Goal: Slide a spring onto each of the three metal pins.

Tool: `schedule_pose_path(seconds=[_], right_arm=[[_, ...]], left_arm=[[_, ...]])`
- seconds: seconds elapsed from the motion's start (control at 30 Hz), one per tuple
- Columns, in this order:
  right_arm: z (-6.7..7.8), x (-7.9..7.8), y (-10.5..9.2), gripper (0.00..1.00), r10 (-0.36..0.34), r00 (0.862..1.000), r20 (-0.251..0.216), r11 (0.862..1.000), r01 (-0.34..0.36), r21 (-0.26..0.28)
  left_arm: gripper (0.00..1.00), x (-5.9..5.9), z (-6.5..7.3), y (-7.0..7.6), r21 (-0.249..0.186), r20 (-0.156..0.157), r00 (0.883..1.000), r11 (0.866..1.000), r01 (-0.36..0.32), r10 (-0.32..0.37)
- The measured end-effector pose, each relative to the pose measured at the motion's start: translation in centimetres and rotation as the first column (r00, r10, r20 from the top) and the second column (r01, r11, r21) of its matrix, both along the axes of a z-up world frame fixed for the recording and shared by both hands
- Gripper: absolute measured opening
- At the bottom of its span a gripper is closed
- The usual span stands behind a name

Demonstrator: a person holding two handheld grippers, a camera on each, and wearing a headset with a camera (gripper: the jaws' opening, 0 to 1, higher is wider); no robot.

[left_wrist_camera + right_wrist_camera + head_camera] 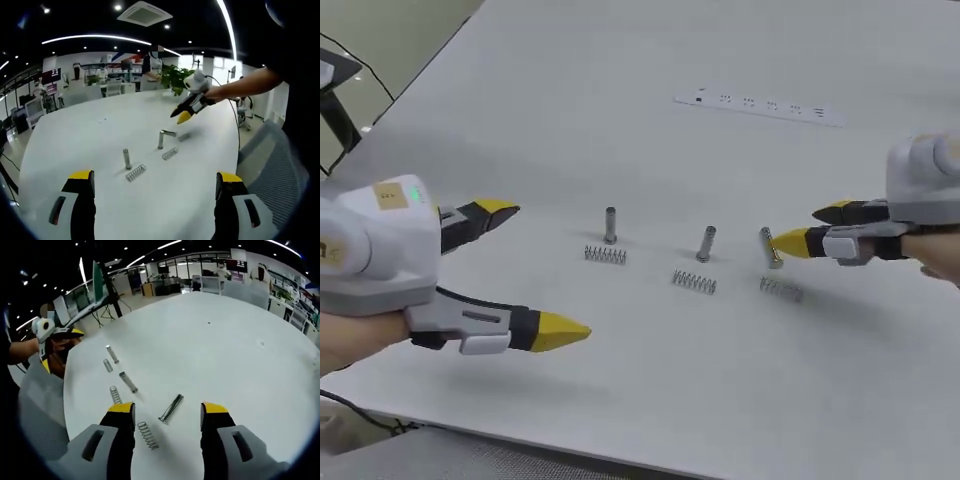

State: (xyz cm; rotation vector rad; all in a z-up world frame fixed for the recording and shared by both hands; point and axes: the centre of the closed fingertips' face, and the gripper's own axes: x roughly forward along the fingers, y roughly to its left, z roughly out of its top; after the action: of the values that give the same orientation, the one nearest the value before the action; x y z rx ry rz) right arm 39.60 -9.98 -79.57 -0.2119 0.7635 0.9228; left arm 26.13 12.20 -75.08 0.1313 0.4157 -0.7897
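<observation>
The right claw [808, 228] is hanging low over the table [650, 400] with its jaws standing wide apart and gripping nothing. A tilted pin [771, 247] is leaning just ahead of its tips. In the right gripper view this pin is lying in the gap between the two jaws. Whether it is touching the nearer tip cannot be told. The first spring [781, 290] is lying flat on the table just beside that pin, under the claw's lower tip.

Further out from the right claw, toward the left claw [530, 270], the middle pin [707, 243] is standing on end, and the second spring [694, 283] is lying just beside its base. Past it, the far pin [610, 224] is standing upright with the third spring [605, 256] lying close at its foot. No spring is sitting on any pin.

The left claw is hovering well apart from the row with its jaws spread wide and empty, and its tips are pointing toward the far pin, the one nearest to it. A power strip [760, 107] is lying on the table well beyond both claws.
</observation>
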Motion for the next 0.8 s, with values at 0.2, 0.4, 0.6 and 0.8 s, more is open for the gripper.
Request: schedule_pose_path(seconds=[0.2, 0.4, 0.6, 0.8], right_arm=[[-0.5, 0.6, 0.3, 0.43, -0.040, 0.998, -0.046, 0.999, 0.040, -0.002], [-1.1, 1.5, 0.9, 0.32, -0.076, 0.993, -0.090, 0.997, 0.074, -0.023], [-1.7, 2.1, 1.2, 0.23, -0.106, 0.987, -0.123, 0.994, 0.101, -0.050], [-2.6, 2.5, 1.3, 0.16, -0.146, 0.976, -0.161, 0.987, 0.132, -0.094]], left_arm=[[0.98, 0.0, -0.1, 0.0, 0.002, -0.001, 1.000, 1.000, 0.003, -0.003], [0.98, 0.1, -0.1, 0.0, 0.001, -0.005, 1.000, 1.000, 0.005, -0.005], [0.98, 0.0, -0.3, 0.0, 0.001, -0.008, 1.000, 1.000, 0.005, -0.005], [0.98, 0.1, -0.2, 0.2, 0.006, -0.002, 1.000, 1.000, -0.001, 0.001]])
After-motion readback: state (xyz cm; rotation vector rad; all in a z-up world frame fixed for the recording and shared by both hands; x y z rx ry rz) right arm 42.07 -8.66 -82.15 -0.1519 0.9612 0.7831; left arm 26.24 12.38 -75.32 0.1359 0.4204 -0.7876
